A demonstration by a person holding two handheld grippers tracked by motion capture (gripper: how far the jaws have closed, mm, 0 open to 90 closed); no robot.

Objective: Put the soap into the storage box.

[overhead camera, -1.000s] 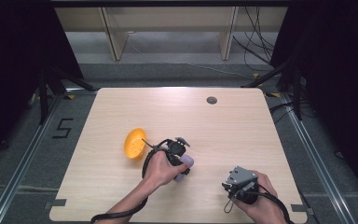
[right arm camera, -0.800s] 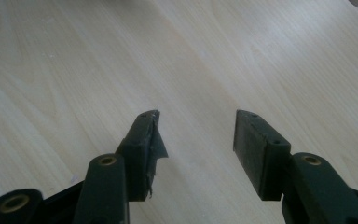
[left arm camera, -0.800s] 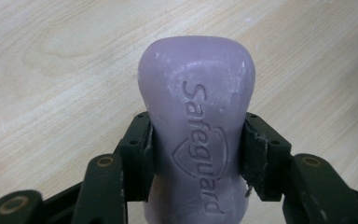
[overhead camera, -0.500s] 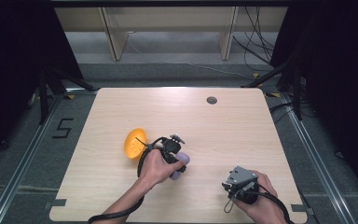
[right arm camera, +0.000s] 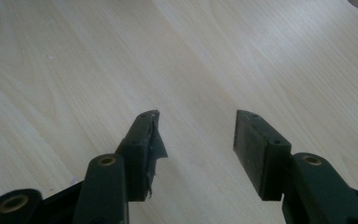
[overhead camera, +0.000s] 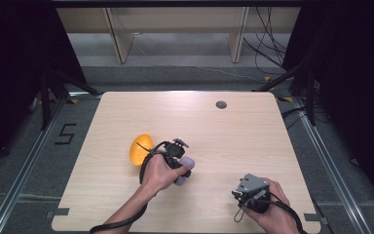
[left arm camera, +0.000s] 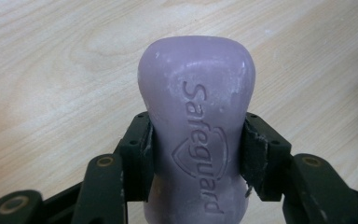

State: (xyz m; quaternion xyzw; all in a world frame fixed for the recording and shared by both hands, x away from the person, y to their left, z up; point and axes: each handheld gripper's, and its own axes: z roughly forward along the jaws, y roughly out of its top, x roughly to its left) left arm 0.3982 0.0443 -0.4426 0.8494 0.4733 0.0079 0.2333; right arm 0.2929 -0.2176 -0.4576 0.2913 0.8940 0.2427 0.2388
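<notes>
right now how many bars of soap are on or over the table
1. The purple soap bar is clamped between the left gripper fingers, beside the orange dish near the table middle. Another could be hidden behind the hand.

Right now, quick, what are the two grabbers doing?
Left gripper: closed on the purple soap bar.
Right gripper: open, holding nothing, above the wooden table.

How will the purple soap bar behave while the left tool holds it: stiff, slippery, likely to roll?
The purple soap bar probably stays stiff: it keeps its shape between the left tool pads. Its smooth, rounded sides may let it slip if squeezed harder. Its flattish stamped face suggests it would lie still rather than roll.
</notes>
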